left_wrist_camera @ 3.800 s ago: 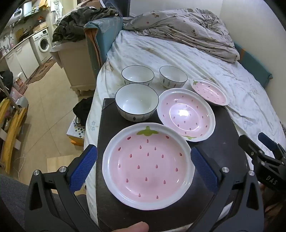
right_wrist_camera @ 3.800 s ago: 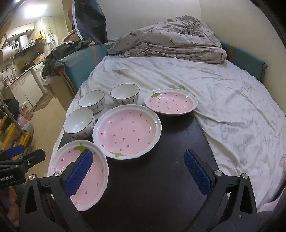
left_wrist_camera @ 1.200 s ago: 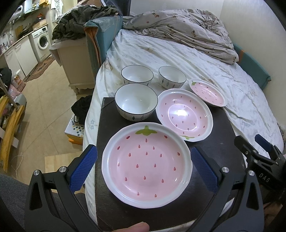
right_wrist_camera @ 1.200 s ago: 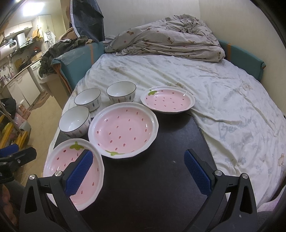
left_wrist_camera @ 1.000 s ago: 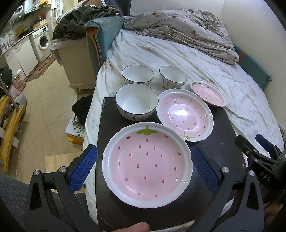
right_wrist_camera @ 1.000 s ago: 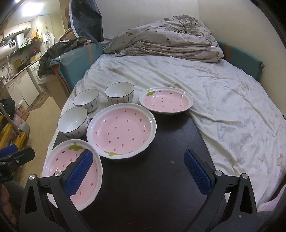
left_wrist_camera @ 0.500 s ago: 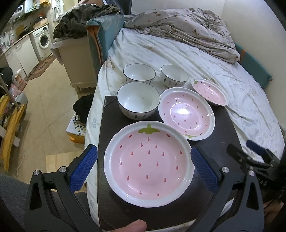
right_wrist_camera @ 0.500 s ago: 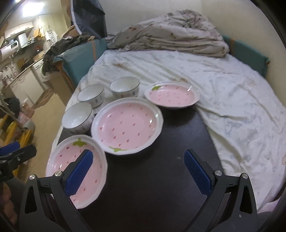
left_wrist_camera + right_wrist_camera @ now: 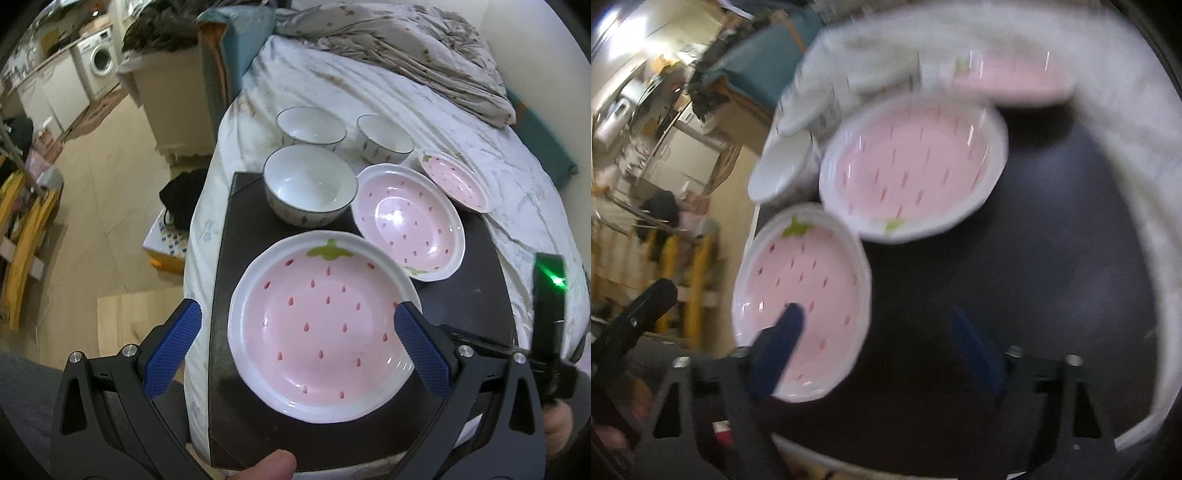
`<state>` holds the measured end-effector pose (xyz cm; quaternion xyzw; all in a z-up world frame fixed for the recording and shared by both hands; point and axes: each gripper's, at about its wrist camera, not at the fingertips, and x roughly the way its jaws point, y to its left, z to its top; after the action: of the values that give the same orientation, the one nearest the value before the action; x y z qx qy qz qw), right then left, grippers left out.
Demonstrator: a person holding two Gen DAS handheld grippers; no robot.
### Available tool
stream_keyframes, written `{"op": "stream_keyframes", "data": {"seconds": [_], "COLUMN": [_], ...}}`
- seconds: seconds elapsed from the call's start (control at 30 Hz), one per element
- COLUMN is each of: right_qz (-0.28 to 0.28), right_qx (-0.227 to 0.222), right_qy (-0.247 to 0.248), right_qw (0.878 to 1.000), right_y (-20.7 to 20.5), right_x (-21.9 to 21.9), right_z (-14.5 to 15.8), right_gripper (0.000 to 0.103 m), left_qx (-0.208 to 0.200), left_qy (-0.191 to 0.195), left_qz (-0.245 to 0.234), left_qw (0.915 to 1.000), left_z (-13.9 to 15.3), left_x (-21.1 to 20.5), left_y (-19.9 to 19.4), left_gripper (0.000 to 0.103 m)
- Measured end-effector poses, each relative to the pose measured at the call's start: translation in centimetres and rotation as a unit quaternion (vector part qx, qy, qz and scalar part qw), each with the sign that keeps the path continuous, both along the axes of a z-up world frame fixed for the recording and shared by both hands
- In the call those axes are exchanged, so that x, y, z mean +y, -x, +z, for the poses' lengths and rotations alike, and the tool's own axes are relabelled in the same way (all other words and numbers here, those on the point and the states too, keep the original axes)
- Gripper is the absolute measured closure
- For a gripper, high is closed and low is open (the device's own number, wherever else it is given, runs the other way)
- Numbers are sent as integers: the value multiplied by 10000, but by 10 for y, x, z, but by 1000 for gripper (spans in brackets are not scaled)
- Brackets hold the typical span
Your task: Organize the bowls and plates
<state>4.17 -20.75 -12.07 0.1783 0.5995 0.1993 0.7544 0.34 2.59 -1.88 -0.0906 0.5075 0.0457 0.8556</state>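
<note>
A large pink strawberry plate (image 9: 325, 328) lies nearest on the dark board (image 9: 476, 284). Behind it sit a second pink plate (image 9: 408, 221), a small pink plate (image 9: 456, 182) and three white bowls (image 9: 310, 184) (image 9: 311, 123) (image 9: 384, 136). My left gripper (image 9: 295, 317) hangs open above the near plate, one blue finger on each side of it. The right wrist view is blurred. There my right gripper (image 9: 876, 315) is closing over the right rim of the near plate (image 9: 801, 280). Its left finger lies over the pink face and its right finger over the board. The pads do not press on the rim.
The board rests on a bed with a white sheet (image 9: 369, 85) and a rumpled duvet (image 9: 406, 48) at the back. Two bowls and the small plate sit on or partly on the sheet. Floor, a washing machine (image 9: 99, 61) and clutter lie left. A thumb (image 9: 273, 463) shows below.
My right gripper has dropped and tipped down toward the near plate, and its jaws have narrowed; its view has gone blurred. The left gripper has hardly moved.
</note>
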Motion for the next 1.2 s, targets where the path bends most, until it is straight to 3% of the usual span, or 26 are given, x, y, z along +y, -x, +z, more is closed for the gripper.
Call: {"op": "stream_keyframes", "data": {"seconds": [0.03, 0.2, 0.3, 0.37, 0.43, 0.53, 0.83, 1.2], "right_qz": [-5, 304, 431, 422, 330, 223, 201, -855], "right_qx": [125, 319, 337, 329, 310, 256, 451, 741], "right_qy": [-24, 1, -15, 64, 183, 15, -33, 175], "right_qw": [9999, 9990, 9985, 9985, 9988, 9994, 9988, 9934], "right_y": [-2, -7, -10, -13, -15, -9, 20, 40], "right_x": [4, 27, 34, 36, 36, 31, -1, -105], "right_z": [-8, -26, -29, -32, -34, -37, -35, -33], "right_gripper": [36, 44, 63, 67, 83, 89, 93, 90], "left_qx": [0, -10, 17, 27, 37, 56, 152, 436], "left_qy": [31, -6, 26, 3, -14, 35, 7, 87], "left_qz": [13, -22, -59, -85, -85, -64, -120, -393], "left_qw": [10000, 10000, 10000, 10000, 10000, 10000, 9998, 9982], "left_z": [0, -1, -2, -1, -1, -1, -4, -11], "left_x": [2, 4, 2, 1, 1, 2, -5, -33], "left_y": [1, 2, 2, 2, 2, 1, -1, -12], "left_gripper": [0, 0, 0, 0, 0, 0, 0, 0]}}
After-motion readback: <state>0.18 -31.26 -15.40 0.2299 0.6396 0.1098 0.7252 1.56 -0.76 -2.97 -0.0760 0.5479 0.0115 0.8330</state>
